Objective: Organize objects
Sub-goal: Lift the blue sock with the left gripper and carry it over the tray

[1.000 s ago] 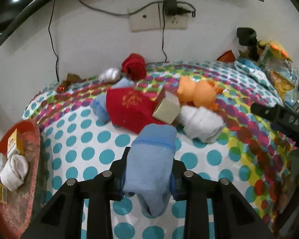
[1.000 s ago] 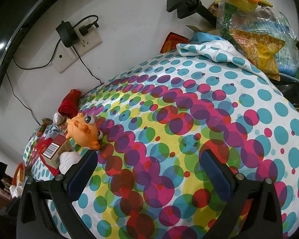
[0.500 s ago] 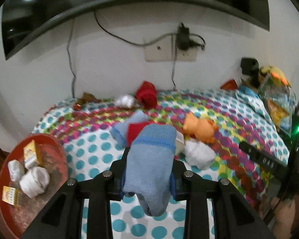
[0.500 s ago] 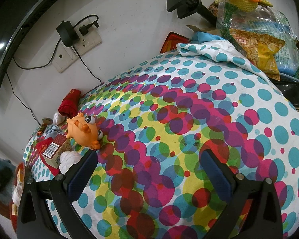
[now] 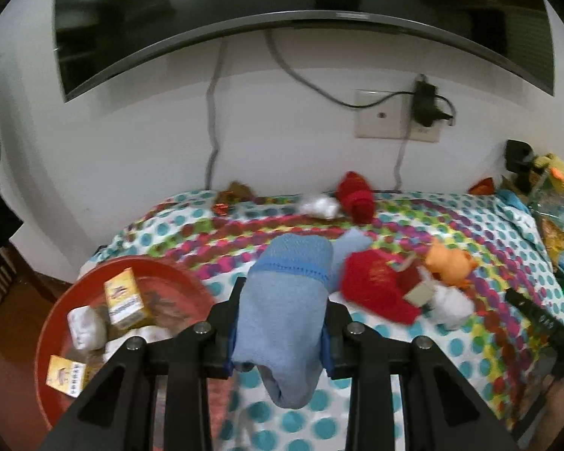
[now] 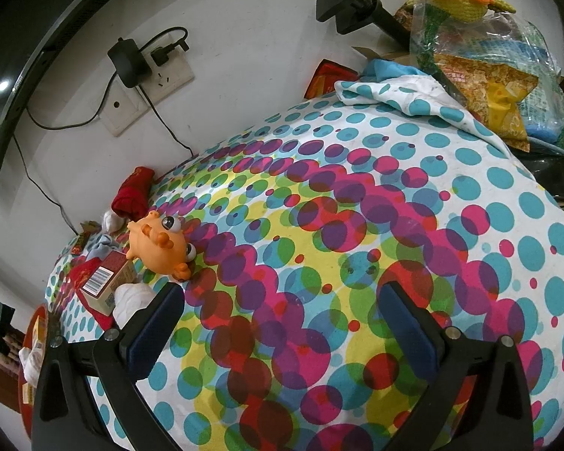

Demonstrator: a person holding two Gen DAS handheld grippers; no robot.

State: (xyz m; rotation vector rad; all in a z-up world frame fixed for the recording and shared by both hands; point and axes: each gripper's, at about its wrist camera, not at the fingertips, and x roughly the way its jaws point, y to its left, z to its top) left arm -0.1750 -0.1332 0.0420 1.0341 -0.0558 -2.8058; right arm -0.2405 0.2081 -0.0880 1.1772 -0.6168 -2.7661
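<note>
Left gripper (image 5: 280,332): fingers clamped on a rolled blue sock (image 5: 285,312), held in the air above the near left edge of the dotted counter (image 5: 470,360); the loose toe end hangs below the pads. Red tray (image 5: 56,376) sits lower left, already holding two yellow boxes and white socks.

Right gripper (image 6: 282,323): fingers wide apart, empty, over bare cloth.

Risks, as judged:
- Soft roll may slip or unroll in the grip.
- Dangling toe may snag the tray rim.
- A release short of the tray would send the sock to the floor.
- Tray is crowded; a drop could topple a box.
</note>
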